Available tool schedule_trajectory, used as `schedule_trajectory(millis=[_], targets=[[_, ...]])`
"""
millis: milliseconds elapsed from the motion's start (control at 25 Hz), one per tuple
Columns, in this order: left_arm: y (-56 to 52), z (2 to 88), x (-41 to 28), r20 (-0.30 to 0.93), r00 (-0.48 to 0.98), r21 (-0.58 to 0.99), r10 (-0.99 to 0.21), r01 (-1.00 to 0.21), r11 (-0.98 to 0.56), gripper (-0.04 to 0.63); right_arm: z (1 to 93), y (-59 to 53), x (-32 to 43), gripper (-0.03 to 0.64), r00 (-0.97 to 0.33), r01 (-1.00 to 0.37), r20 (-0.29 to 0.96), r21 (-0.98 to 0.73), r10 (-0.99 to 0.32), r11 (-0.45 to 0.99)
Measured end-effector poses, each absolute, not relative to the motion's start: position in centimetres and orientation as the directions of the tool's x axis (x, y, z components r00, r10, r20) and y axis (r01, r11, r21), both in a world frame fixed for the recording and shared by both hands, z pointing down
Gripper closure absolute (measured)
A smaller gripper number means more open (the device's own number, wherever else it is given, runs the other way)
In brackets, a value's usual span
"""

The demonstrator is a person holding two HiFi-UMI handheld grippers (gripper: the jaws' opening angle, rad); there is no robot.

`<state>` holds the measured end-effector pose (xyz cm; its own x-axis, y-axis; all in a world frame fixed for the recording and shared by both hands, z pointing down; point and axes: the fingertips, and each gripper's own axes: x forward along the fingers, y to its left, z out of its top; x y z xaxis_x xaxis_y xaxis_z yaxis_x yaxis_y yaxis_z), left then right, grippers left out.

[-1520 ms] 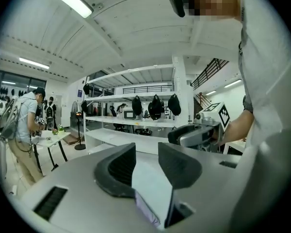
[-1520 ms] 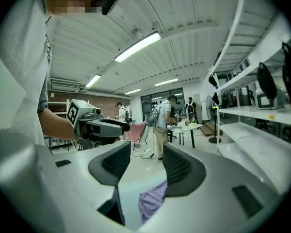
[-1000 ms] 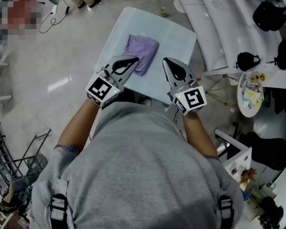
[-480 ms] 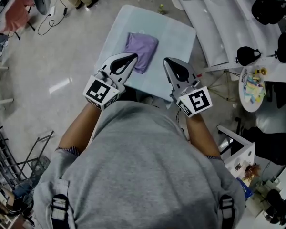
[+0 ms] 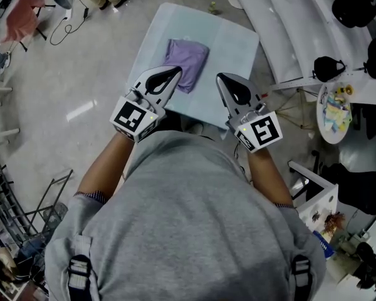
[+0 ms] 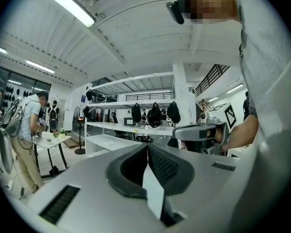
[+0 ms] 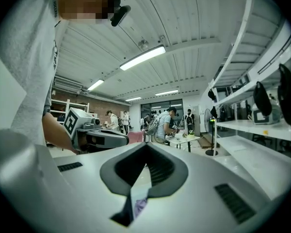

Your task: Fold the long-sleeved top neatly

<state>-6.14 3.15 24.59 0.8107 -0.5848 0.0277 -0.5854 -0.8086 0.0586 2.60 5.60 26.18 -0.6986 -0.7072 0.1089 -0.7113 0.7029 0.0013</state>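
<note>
Left hand-held gripper [image 5: 174, 74] and right hand-held gripper [image 5: 220, 79]: both closed, empty. Folded purple long-sleeved top [image 5: 188, 56] lies upper centre on the desk [image 5: 238, 42]; judged soft and light, best pinched at a corner.

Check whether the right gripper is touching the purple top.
Apart. The head view shows bare table between the right gripper and the folded purple top; the right gripper view shows its jaws shut on nothing.
</note>
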Motion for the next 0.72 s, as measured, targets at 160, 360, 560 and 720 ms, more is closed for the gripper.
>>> schedule_trajectory(millis=[160,360,560,720], targets=[[3.4,24.5,-5.9,0.033,0.815,0.050,-0.579,-0.580,-0.813,0.577,26.6,5.5,2.5,0.611,-0.705,-0.704,0.127,-0.012,-0.698,0.710],[3.3,24.4,-6.1,0.032,0.805,0.048,-0.592,-0.593,-0.804,0.578,26.8,5.5,2.5,0.611,-0.707,-0.701,0.140,-0.009,-0.693,0.713],[3.3,24.4,-6.4,0.031,0.789,0.055,-0.613,-0.614,-0.788,0.578,27.2,5.9,2.8,0.611,-0.707,-0.701,0.144,-0.016,-0.693,0.713],[3.6,24.7,-6.4,0.040,0.788,0.051,-0.615,-0.616,-0.786,0.578,27.6,6.1,3.2,0.611,-0.702,-0.708,0.143,-0.026,-0.698,0.706]])
